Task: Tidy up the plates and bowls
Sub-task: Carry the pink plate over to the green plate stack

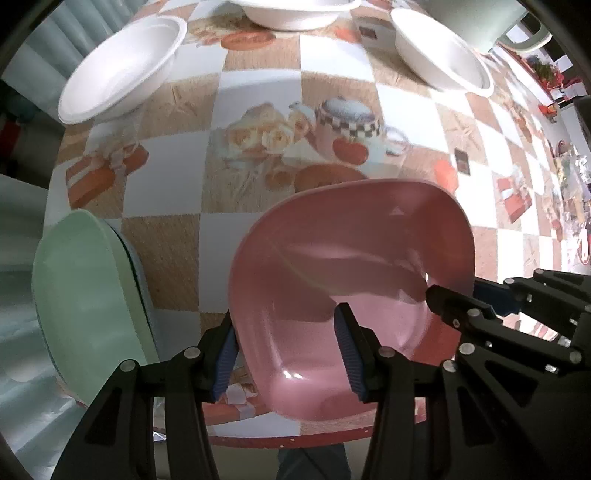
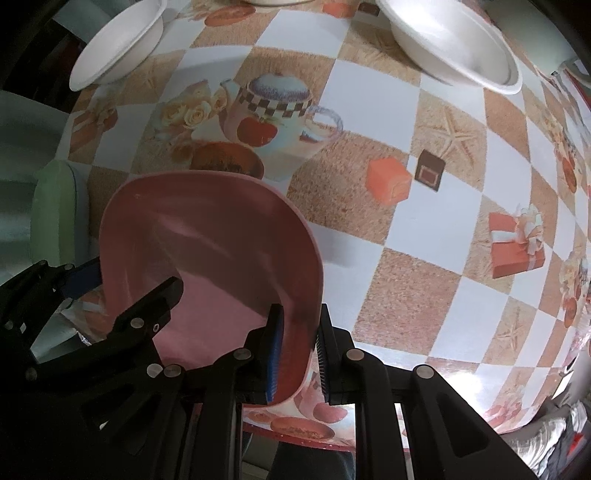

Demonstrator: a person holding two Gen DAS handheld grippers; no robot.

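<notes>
A pink plate [image 1: 332, 280] is held tilted above the near table edge; it also shows in the right wrist view [image 2: 207, 258]. My right gripper [image 2: 297, 354] is shut on the pink plate's right rim, one pad on each face. My left gripper [image 1: 286, 354] is open, its jaws straddling the plate's left rim without pinching it. A green plate [image 1: 92, 310] lies stacked on a pale blue one at the left table edge, also in the right wrist view [image 2: 55, 218]. Three white bowls sit at the back: left [image 1: 122, 66], middle [image 1: 295, 13], right [image 1: 443, 51].
The table [image 1: 258, 229] wears a checkered cloth printed with teapots and gift boxes. Its red front edge [image 1: 295, 439] is just below the grippers. Clutter lies along the far right edge [image 1: 569, 177]. A pale green chair [image 1: 517, 33] stands behind.
</notes>
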